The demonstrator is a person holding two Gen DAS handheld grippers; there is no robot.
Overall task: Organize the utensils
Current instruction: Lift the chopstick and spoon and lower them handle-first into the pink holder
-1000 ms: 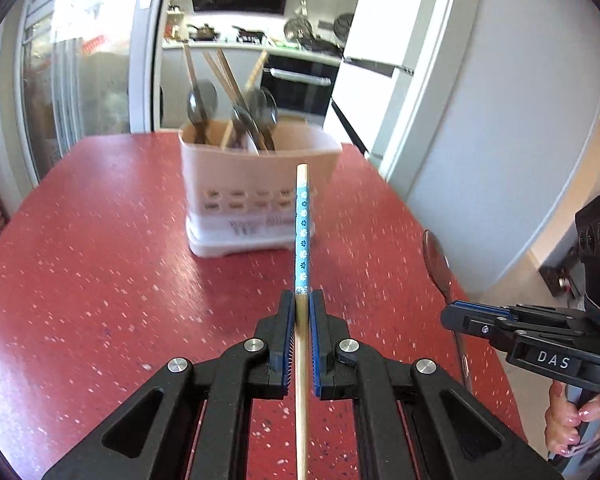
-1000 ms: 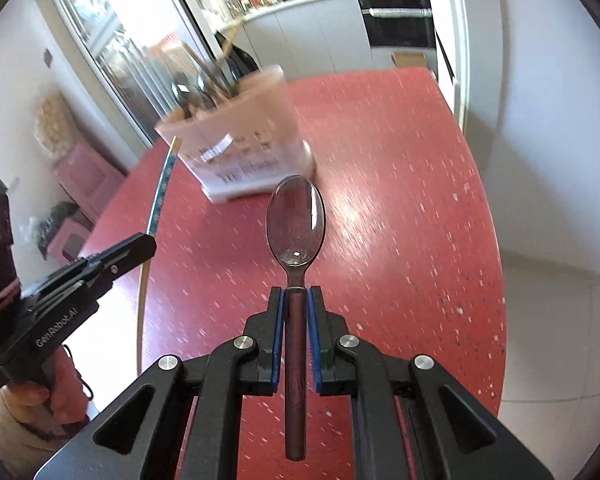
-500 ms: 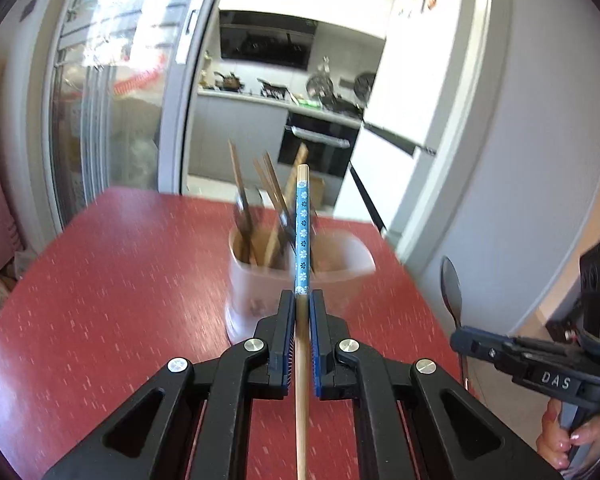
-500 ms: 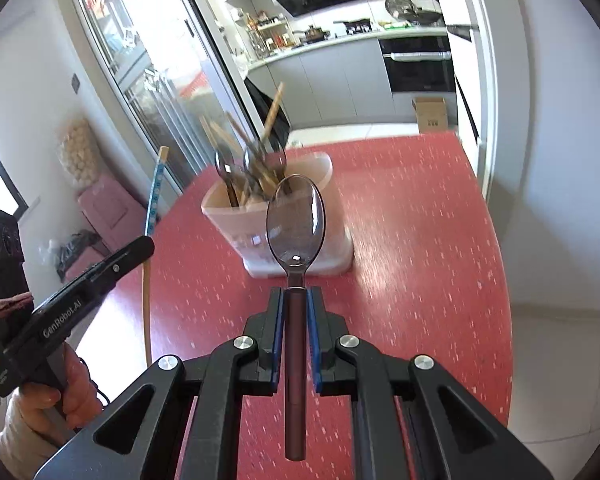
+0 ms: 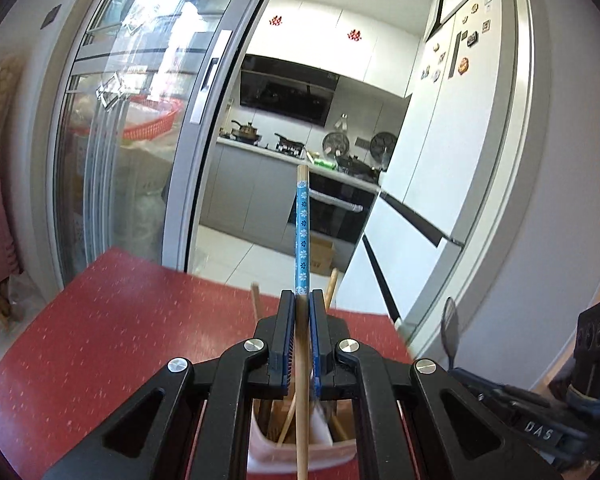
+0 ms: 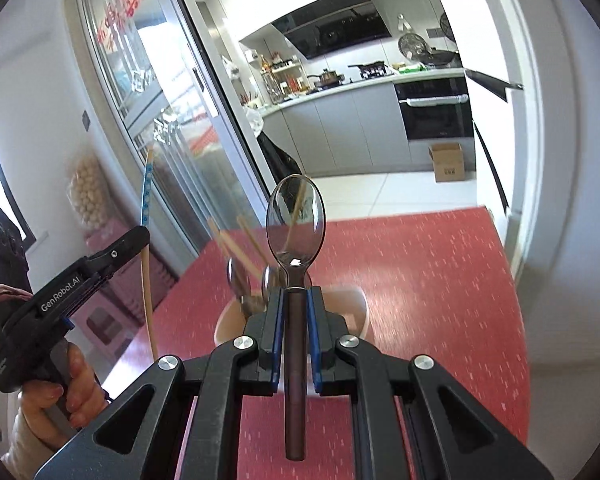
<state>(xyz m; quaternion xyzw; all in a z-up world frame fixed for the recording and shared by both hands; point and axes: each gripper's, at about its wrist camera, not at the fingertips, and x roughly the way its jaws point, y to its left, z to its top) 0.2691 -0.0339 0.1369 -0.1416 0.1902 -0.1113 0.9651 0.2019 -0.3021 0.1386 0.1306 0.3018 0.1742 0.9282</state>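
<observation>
From the left wrist view, your left claw (image 5: 301, 320) is clamped on a chopstick (image 5: 302, 236) with a blue flowered band, its end pointing up and away. The pale utensil holder (image 5: 296, 454) sits right below the claw on the red table (image 5: 112, 332), with wooden sticks inside.

From the right wrist view, your right claw (image 6: 295, 320) is clamped on the dark handle of a spoon (image 6: 295, 224), bowl upward. The utensil holder (image 6: 360, 308) lies just beyond the claw, holding chopsticks and spoons. Your left claw (image 6: 134, 238) is to the left, beside the table.
</observation>
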